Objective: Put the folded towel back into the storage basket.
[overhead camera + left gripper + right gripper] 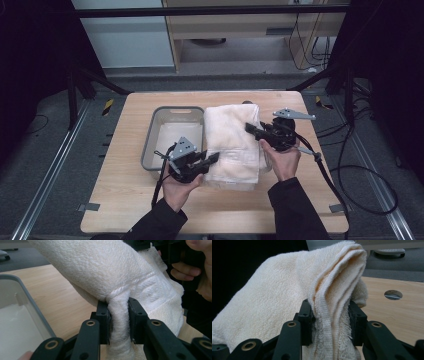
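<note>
A: Left gripper (216, 157)?
B: Clamped on bunched towel (234, 145) edge, near side, just beside bin (150, 145).
A: Right gripper (248, 127)?
B: Pinching folded layers at towel's right edge, jaws narrow.
A: Towel position?
B: Folded, cream, strung between both grippers over table (125, 200), right of grey bin; near end touching tabletop or not, cannot tell.
</note>
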`<action>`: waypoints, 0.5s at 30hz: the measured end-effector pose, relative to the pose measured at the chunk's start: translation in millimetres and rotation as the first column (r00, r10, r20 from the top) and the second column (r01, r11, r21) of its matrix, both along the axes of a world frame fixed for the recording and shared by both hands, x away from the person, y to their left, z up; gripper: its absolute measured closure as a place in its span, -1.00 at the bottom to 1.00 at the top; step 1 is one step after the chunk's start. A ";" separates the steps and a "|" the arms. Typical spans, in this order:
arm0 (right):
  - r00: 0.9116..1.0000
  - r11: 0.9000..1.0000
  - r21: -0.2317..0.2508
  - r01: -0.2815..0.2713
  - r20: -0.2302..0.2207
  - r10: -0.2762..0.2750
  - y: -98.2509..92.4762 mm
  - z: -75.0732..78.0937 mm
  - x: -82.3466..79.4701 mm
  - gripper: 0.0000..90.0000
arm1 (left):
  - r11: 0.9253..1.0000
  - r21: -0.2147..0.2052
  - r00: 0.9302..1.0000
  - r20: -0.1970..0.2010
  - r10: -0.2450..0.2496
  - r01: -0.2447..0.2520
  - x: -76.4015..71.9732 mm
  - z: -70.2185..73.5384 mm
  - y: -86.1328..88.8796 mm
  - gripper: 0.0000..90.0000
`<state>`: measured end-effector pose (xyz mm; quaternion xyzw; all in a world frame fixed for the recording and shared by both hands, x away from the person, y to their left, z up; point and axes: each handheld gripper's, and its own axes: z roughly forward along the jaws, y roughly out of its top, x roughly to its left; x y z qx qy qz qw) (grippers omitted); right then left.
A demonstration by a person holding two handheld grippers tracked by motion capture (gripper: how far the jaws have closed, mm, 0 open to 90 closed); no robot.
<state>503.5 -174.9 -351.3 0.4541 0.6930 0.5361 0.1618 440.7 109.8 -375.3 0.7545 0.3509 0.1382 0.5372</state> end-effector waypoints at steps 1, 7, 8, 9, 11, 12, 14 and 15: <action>1.000 1.000 -0.003 -0.002 0.003 0.002 2.3 1.4 0.7 0.40 | 1.000 -0.003 1.000 0.003 0.002 -0.002 -0.3 0.8 1.5 0.62; 1.000 1.000 0.001 -0.012 0.010 0.012 12.5 8.4 2.4 0.41 | 1.000 -0.004 1.000 0.016 0.004 -0.004 -0.5 7.3 12.5 0.62; 1.000 1.000 0.001 -0.013 0.012 0.013 14.1 9.6 2.7 0.41 | 1.000 -0.004 1.000 0.016 0.004 -0.004 -0.5 7.3 12.5 0.62; 1.000 1.000 0.001 -0.013 0.012 0.013 14.1 9.6 2.7 0.41 | 1.000 -0.010 1.000 0.019 0.008 -0.008 -0.7 8.8 14.5 0.62; 1.000 1.000 0.005 -0.015 0.015 0.015 18.5 12.6 3.4 0.41 | 1.000 -0.012 1.000 0.023 0.010 -0.010 -0.4 11.4 18.9 0.62; 1.000 1.000 0.006 -0.016 0.016 0.016 22.4 14.7 4.4 0.41 | 1.000 -0.012 1.000 0.024 0.013 -0.012 -0.3 12.3 20.8 0.62; 1.000 1.000 0.003 -0.016 0.017 0.016 26.4 16.4 5.4 0.41 | 1.000 -0.019 0.999 0.027 0.018 -0.017 0.1 13.5 24.2 0.62; 1.000 1.000 0.003 -0.016 0.017 0.016 26.4 16.4 5.4 0.41 | 1.000 -0.021 0.999 0.029 0.021 -0.020 0.4 14.2 26.5 0.62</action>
